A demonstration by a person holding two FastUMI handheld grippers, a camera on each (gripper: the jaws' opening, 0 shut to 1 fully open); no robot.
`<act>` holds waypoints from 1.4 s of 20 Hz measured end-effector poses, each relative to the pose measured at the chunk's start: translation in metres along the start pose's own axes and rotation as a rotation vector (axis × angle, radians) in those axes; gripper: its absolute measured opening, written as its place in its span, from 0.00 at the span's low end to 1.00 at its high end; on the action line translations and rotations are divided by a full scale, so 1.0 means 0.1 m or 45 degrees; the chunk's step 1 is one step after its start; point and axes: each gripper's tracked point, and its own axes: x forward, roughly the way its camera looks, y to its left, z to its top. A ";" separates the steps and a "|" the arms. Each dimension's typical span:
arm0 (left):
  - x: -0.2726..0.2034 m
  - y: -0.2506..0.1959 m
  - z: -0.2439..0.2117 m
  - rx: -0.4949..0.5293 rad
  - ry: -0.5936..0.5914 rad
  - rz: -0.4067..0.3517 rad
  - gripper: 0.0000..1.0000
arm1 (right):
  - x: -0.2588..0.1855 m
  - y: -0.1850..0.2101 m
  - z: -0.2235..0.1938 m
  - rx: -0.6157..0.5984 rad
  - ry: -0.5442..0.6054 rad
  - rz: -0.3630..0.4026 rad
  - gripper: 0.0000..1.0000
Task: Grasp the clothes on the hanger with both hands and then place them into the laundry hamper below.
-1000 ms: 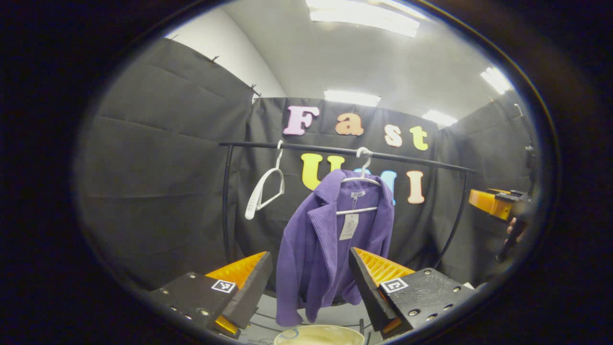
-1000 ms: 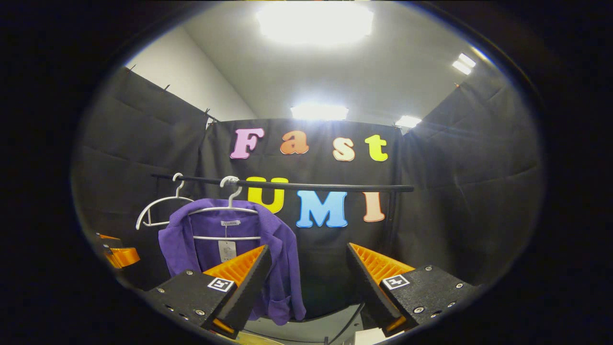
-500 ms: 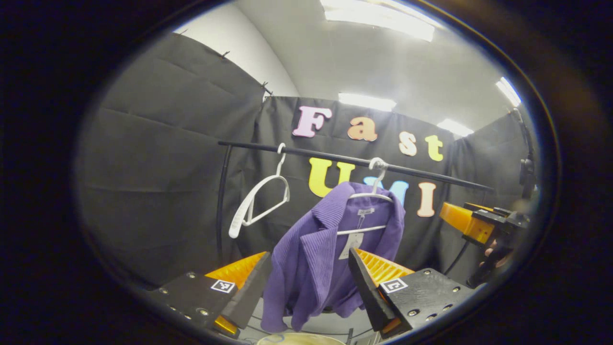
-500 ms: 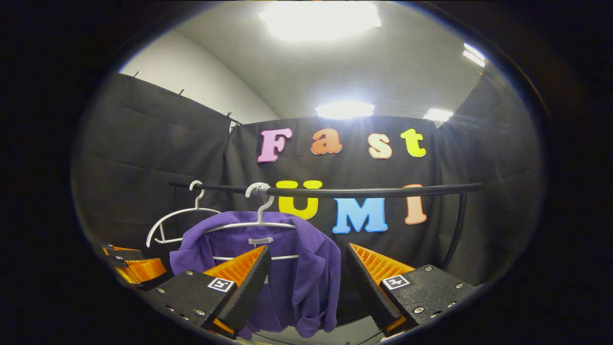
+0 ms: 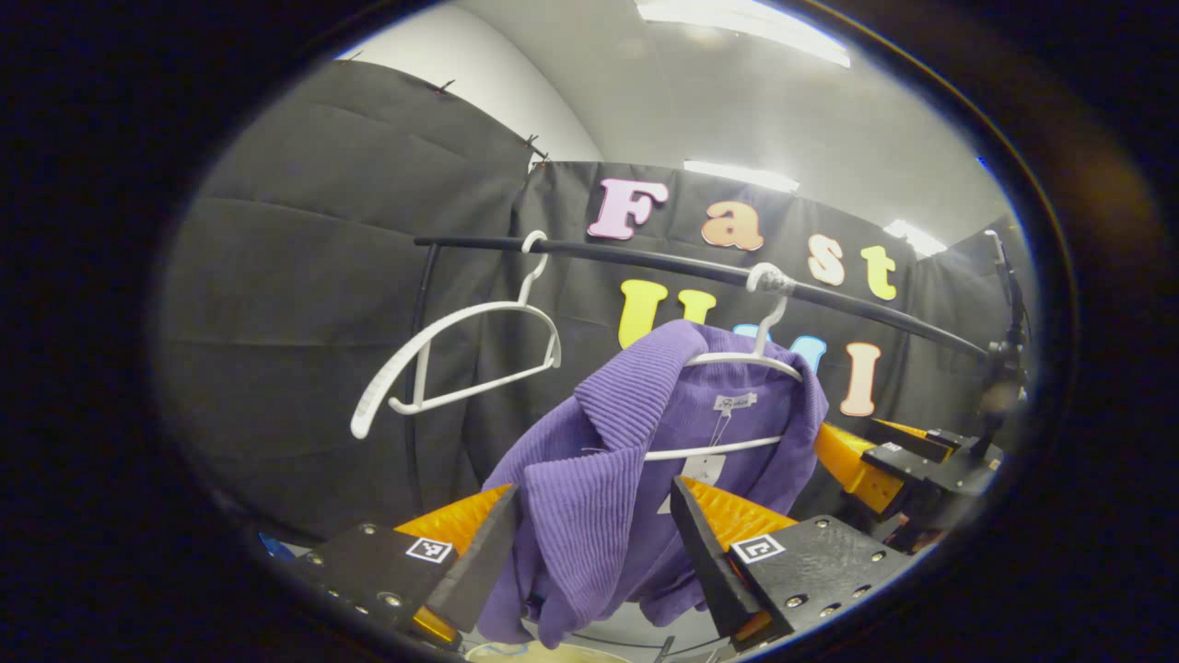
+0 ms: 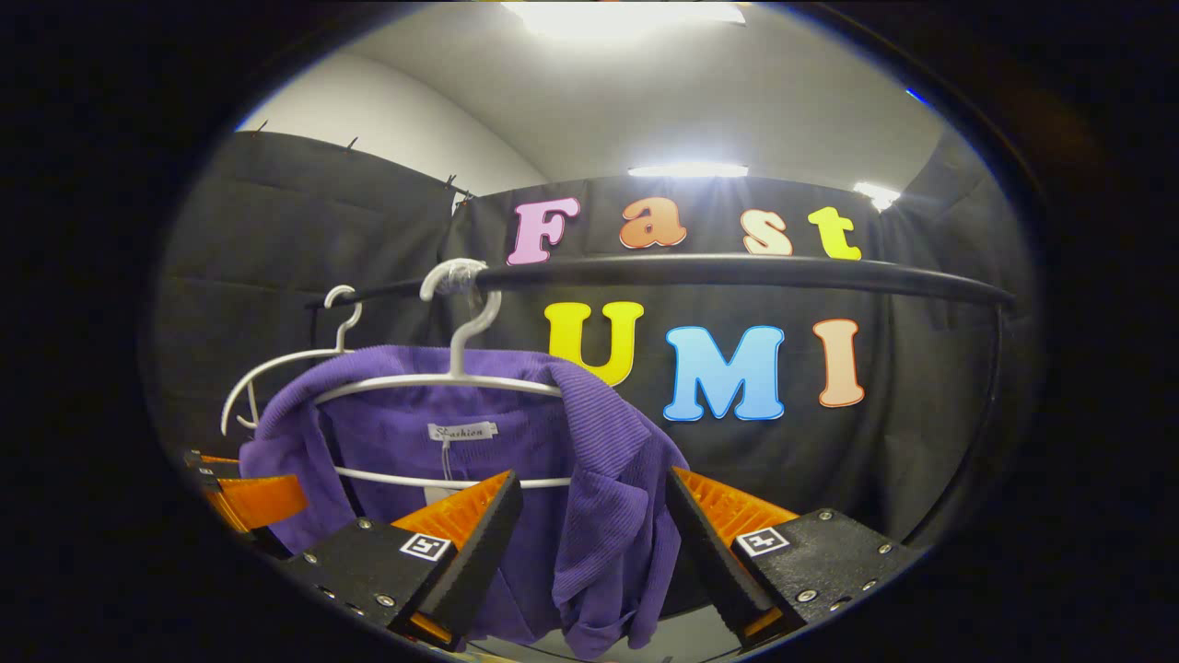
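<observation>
In the left gripper view, our left gripper [image 5: 589,543] has its jaws spread wide, and the front panel of the purple jacket [image 5: 636,442] hangs down into the gap between the fingers [image 5: 470,543] – whether the cloth touches either one, we cannot tell. Nothing is pinched yet. At the very bottom edge a pale rim of the hamper [image 5: 553,652] peeks in, under the jacket's hem. To the right, just beside the jacket's far shoulder, sits the right gripper [image 5: 870,456].

In the right gripper view, the right gripper [image 6: 594,543] also stands wide open, gripping nothing – the jacket's [image 6: 516,460] right lapel and front fall between its fingers [image 6: 474,534]. Low at the left, the left gripper [image 6: 253,497] shows just beside the jacket's other shoulder.

Farther back, the jacket sits on a white hanger [image 5: 746,359] with a tag at the collar, open at the front. That hanger hooks over a black rail [image 6: 737,272]. A second, bare white hanger [image 5: 451,354] hangs on the same rail to the left, apart from the jacket. Beyond are the black cloth wall and ceiling lights [image 6: 686,170].
</observation>
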 end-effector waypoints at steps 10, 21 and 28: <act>0.52 0.17 -0.17 0.046 -0.007 0.290 0.96 | 0.70 -0.05 -0.46 -0.028 0.043 0.068 0.91; 0.36 0.11 -0.12 0.016 -0.068 0.229 0.10 | 0.86 -0.12 -0.48 0.081 0.032 0.207 0.12; 0.30 0.03 -0.08 0.008 -0.077 0.246 0.10 | 0.80 -0.09 -0.41 0.214 -0.014 0.391 0.00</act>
